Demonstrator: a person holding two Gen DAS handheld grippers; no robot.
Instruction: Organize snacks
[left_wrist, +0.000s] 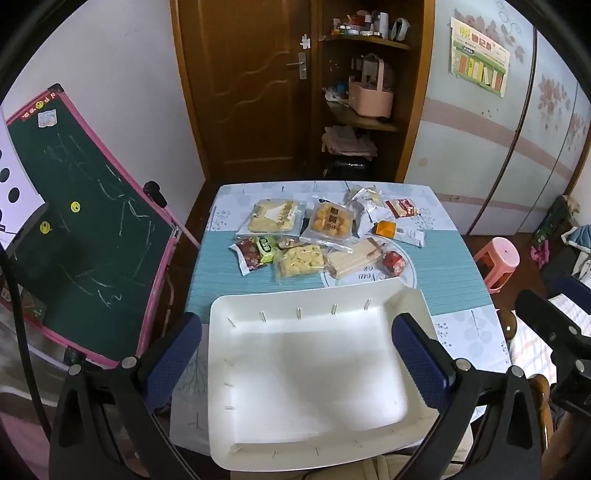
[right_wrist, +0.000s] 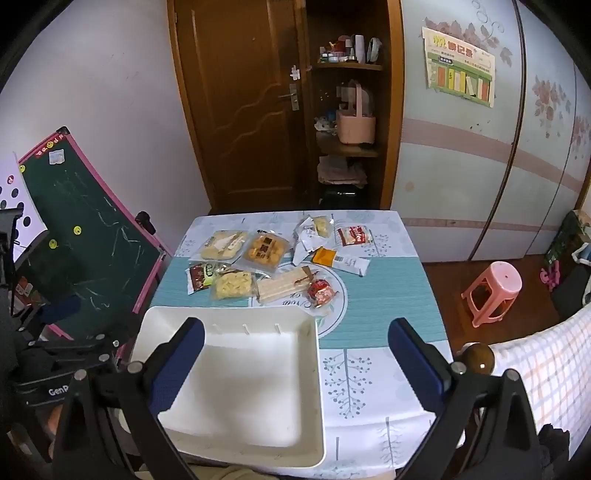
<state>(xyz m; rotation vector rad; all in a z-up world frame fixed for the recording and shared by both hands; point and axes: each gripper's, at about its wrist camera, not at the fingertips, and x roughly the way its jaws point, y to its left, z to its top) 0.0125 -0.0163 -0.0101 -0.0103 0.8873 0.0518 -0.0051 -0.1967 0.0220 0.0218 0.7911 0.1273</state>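
Note:
An empty white tray (left_wrist: 221, 369) lies at the near edge of the table; it also shows in the right wrist view (right_wrist: 310, 387). Beyond it lie several snack packets: a wafer pack (left_wrist: 352, 258), a yellow puff bag (left_wrist: 299, 262), a round-cookie pack (left_wrist: 328, 221), a biscuit pack (left_wrist: 273, 218), a red candy (left_wrist: 393, 260) and an orange sachet (right_wrist: 325, 255). My left gripper (left_wrist: 295, 349) is open and empty above the tray. My right gripper (right_wrist: 295, 350) is open and empty above the tray's right edge.
The table (right_wrist: 388, 295) has a blue and white cloth. A green chalkboard easel (left_wrist: 85, 229) stands left of it. A pink stool (right_wrist: 495, 291) and a checked cloth (right_wrist: 546, 369) are on the right. A door and shelves stand behind.

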